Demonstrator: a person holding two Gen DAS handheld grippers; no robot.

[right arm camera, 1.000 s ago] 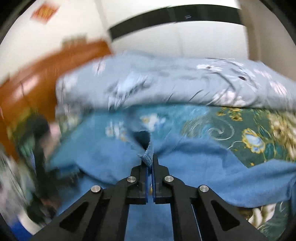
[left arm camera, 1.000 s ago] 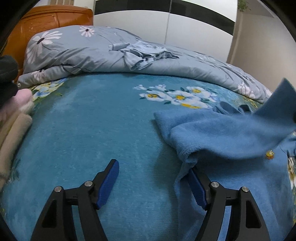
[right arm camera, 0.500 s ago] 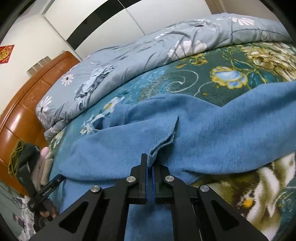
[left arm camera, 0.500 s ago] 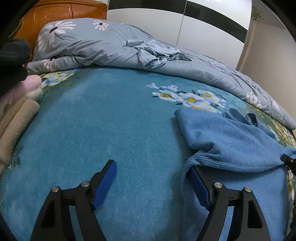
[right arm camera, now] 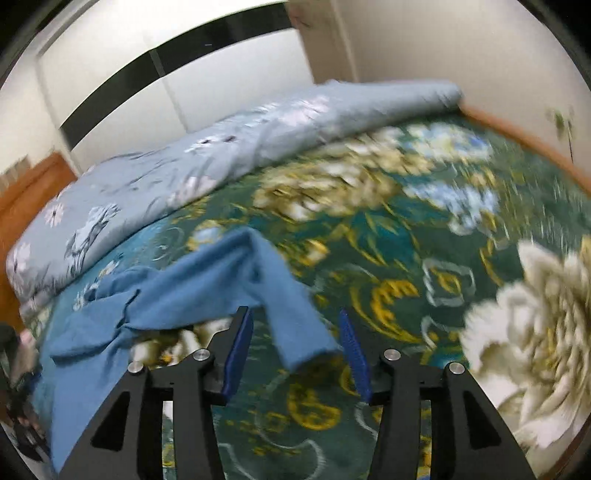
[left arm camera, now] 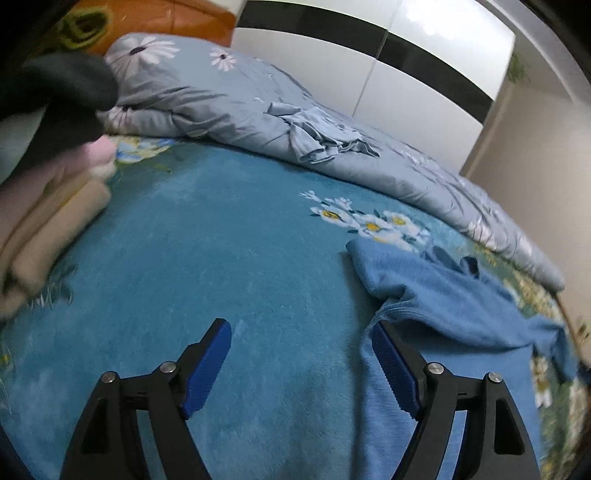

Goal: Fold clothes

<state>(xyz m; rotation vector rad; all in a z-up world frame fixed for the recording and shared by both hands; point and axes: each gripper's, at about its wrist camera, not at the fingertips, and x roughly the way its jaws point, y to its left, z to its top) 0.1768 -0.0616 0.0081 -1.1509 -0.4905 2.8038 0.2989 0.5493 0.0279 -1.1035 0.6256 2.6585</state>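
Right gripper (right arm camera: 295,343) has let go of the blue garment (right arm camera: 177,291); left gripper (left arm camera: 301,354) gapes.

Left claw (left arm camera: 301,363): matt black plastic arms, bright metal screw heads, blue ribbed pads (left arm camera: 207,365) of a rubbery look. Right claw (right arm camera: 293,354): same build and finish.

Blue garment (left arm camera: 454,306), beside the left claw's right finger: soft fleece-like cloth, matt, fine nap. Its sleeve (right arm camera: 291,306) lying between the right claw's fingers shows the same matt pile, blurred.

Bed blanket (left arm camera: 207,251) under both claws: plush, short-piled cloth, slight sheen, printed flowers.

Grey quilt (left arm camera: 229,110) beyond the left claw: thin smooth woven cloth, creased.

Headboard (left arm camera: 199,18), far left: glossy varnished wood.

Wardrobe doors (left arm camera: 424,62) behind: smooth, glossy panels.

Folded beige clothes (left arm camera: 48,229), left of the left claw: soft matt cloth.
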